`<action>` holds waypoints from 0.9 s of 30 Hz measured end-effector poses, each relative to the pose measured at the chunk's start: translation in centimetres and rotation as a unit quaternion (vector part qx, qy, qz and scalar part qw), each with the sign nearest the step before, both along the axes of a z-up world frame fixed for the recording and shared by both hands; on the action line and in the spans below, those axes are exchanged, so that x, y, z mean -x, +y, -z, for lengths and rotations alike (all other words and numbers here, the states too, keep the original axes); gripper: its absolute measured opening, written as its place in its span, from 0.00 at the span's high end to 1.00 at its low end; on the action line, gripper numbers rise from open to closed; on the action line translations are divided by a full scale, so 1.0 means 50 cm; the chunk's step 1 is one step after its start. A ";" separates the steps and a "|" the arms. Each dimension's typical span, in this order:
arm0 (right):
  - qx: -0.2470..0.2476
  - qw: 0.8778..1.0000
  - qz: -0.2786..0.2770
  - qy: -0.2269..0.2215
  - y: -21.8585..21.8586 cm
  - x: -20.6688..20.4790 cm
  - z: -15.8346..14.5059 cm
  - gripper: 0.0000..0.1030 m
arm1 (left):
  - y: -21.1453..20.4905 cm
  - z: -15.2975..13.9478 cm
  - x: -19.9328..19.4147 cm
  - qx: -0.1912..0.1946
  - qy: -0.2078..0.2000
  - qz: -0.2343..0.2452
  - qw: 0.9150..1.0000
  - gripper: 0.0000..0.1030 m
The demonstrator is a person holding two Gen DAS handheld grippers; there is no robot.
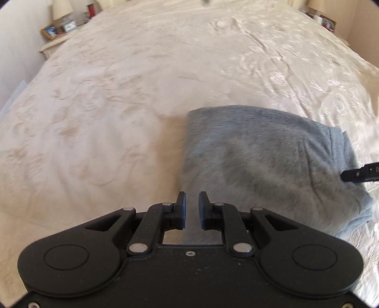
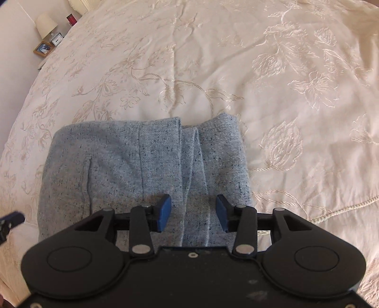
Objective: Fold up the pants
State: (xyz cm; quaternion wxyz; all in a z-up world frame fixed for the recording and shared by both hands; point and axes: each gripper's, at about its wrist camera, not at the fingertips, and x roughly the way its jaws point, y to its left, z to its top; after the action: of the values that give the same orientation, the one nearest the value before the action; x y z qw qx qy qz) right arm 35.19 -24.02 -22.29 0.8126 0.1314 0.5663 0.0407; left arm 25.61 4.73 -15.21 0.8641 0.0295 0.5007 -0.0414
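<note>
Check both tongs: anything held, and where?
Nothing held. Left tongs nearly closed on a bare gap; right tongs wide open above the folded pants.

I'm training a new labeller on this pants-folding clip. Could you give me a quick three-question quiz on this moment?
1. True or false: the grey pants lie folded in a compact bundle on the cream bedspread.
2. Which gripper has its jaws set wide apart: A) left gripper B) right gripper?
3. Fill in: on the nightstand, beside the lamp, stands a framed ____.

Key
1. True.
2. B; the left jaws leave only a narrow empty gap, and the right jaws stand over the pants without pinching them.
3. Picture.
</note>
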 end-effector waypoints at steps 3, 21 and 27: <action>-0.037 0.999 0.017 0.019 -0.024 0.000 0.020 0.55 | -0.027 0.068 -0.038 -0.012 0.057 0.007 0.998 0.79; 0.031 0.991 -0.102 -0.077 0.068 0.020 -0.120 0.92 | -0.038 -0.020 -0.018 -0.053 -0.006 0.013 0.998 0.75; 0.098 0.991 -0.059 -0.075 0.015 0.019 -0.094 0.89 | -0.094 0.012 -0.059 -0.047 0.006 0.056 0.997 0.64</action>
State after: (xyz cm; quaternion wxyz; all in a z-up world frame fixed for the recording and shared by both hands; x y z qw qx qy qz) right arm 34.25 -23.28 -17.57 0.8580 0.0140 0.5117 0.0428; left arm 28.58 0.03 -15.80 0.8553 0.0977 0.5045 -0.0660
